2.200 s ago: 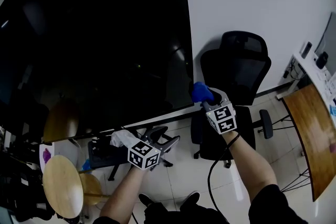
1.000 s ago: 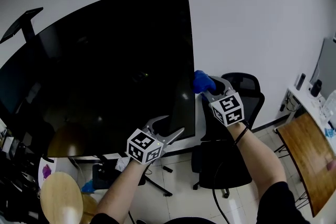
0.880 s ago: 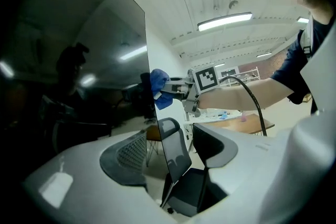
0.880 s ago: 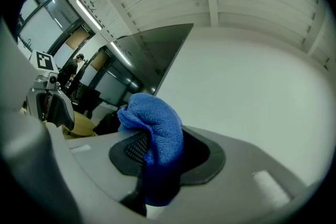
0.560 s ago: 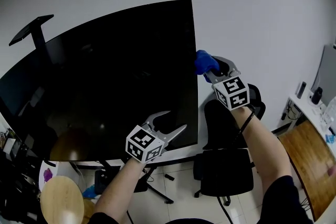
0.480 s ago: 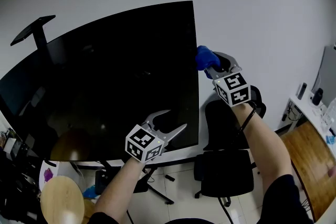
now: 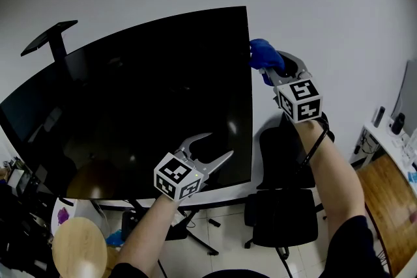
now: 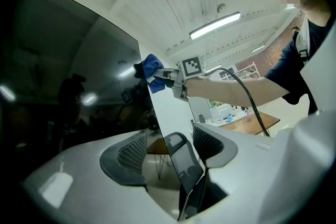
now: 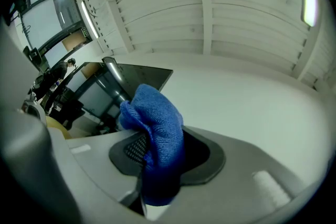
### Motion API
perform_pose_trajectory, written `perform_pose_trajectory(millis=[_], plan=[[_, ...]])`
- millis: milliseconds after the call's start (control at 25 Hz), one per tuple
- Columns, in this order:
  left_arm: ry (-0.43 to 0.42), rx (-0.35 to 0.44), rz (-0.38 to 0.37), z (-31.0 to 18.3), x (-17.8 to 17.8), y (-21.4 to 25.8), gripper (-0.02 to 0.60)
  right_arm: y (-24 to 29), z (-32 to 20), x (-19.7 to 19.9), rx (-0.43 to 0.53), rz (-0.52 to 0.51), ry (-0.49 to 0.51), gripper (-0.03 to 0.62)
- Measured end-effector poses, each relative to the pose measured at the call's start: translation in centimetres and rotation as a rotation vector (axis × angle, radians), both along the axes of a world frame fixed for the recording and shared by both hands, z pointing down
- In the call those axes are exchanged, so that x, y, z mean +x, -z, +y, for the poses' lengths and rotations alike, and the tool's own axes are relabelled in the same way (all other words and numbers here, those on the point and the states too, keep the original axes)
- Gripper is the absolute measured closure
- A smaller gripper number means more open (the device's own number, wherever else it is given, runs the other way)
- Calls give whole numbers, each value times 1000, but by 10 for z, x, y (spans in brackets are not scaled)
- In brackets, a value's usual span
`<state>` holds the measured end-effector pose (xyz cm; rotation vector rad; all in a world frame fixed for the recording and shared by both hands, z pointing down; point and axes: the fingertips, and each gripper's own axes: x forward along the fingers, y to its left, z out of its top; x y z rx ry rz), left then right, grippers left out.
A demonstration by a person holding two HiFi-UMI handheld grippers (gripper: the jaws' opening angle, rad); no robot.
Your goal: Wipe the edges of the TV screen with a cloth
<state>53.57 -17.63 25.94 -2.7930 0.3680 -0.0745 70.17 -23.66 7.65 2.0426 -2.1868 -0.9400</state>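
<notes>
The big black TV screen (image 7: pixel 130 107) fills the left of the head view, its right edge running down the middle. My right gripper (image 7: pixel 270 67) is shut on a blue cloth (image 7: pixel 263 54), which presses on that right edge just below the top corner. In the right gripper view the cloth (image 9: pixel 155 134) bulges out between the jaws (image 9: pixel 157 168), with the TV (image 9: pixel 97 93) behind it. My left gripper (image 7: pixel 214 148) is open at the screen's lower right; in the left gripper view the TV's edge (image 8: pixel 157 128) passes between its jaws (image 8: pixel 170 152).
A black office chair (image 7: pixel 287 205) stands under the right arm, against the white wall (image 7: pixel 339 23). A round wooden stool (image 7: pixel 78 247) is at the lower left and a wooden desk (image 7: pixel 399 202) at the right edge. A dark bracket (image 7: pixel 49 36) rises beyond the TV's upper left.
The right gripper has slid the blue cloth up the TV's right edge, from near the bottom corner to near the top. The left gripper rose to the lower right of the screen.
</notes>
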Motion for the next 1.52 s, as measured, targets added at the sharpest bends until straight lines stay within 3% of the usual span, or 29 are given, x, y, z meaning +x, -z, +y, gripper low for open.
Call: perform_pose_trajectory(millis=[160,520,720,960,1280,1520], plan=[[14,-5,21,-2,-9,2,316,-1,21,-3,28,-57,36,454],[47,-12,65,7,-50,-1,316,-47,70,-63,-7,-226,312,454],[98,-44,95,18,-87,-17,316,-82,92,-101,-39,-263,410,453],[131,-64,110,38,-138,-32,316,-130,108,-155,-107,-281,465,453],[161,-86,88,72,-223,-66,316,-217,140,-255,-266,-402,522,453],[183,-130,122,89,-295,-84,316,-254,170,-317,-328,-509,530,453]])
